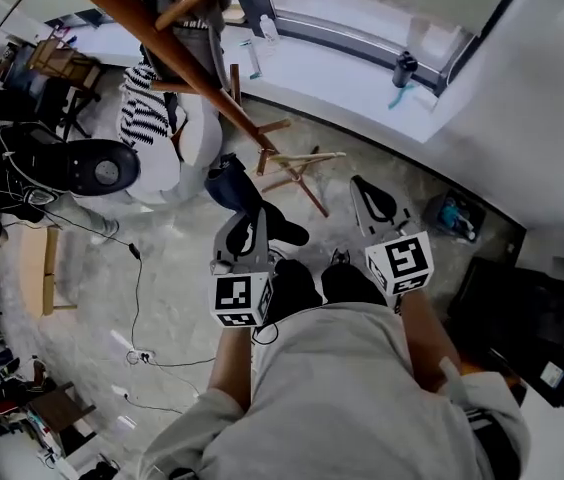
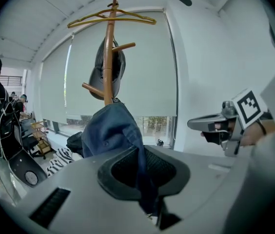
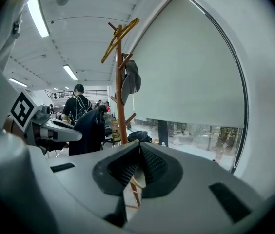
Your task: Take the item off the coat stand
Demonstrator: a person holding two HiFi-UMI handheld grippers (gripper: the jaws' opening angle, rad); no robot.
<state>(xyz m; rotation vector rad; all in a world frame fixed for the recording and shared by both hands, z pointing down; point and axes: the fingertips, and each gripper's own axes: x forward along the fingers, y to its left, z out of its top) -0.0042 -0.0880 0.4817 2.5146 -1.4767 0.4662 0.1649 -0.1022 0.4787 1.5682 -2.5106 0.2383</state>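
The left claw [image 2: 145, 172] is clamped on a blue cap [image 2: 112, 130]. A fold of the cloth is pinched between its 2 pads, and the rest of the cap bulges up and to the left above them. From the right gripper view, the cap [image 3: 91, 128] hangs from the left claw [image 3: 54, 130], clear of the stand's pole and just to its left. From the head view, the left claw [image 1: 252, 230] points towards the foot of the stand, with the cap [image 1: 228, 182] at its tip.

The right claw [image 3: 138, 150] has its jaws together with nothing between them. It is held level beside the left one, a little to the right [image 1: 374, 203].

The wooden coat stand [image 2: 109, 43] rises just behind the blue cap, in front of a window with its blind drawn down. A grey cap [image 2: 120, 67] hangs on 1 of its upper pegs, and a gold hanger [image 2: 127, 17] rests across the top. A striped garment [image 1: 142, 103] lies low by the stand. Further back, a person in black [image 3: 76, 106] stands facing away.
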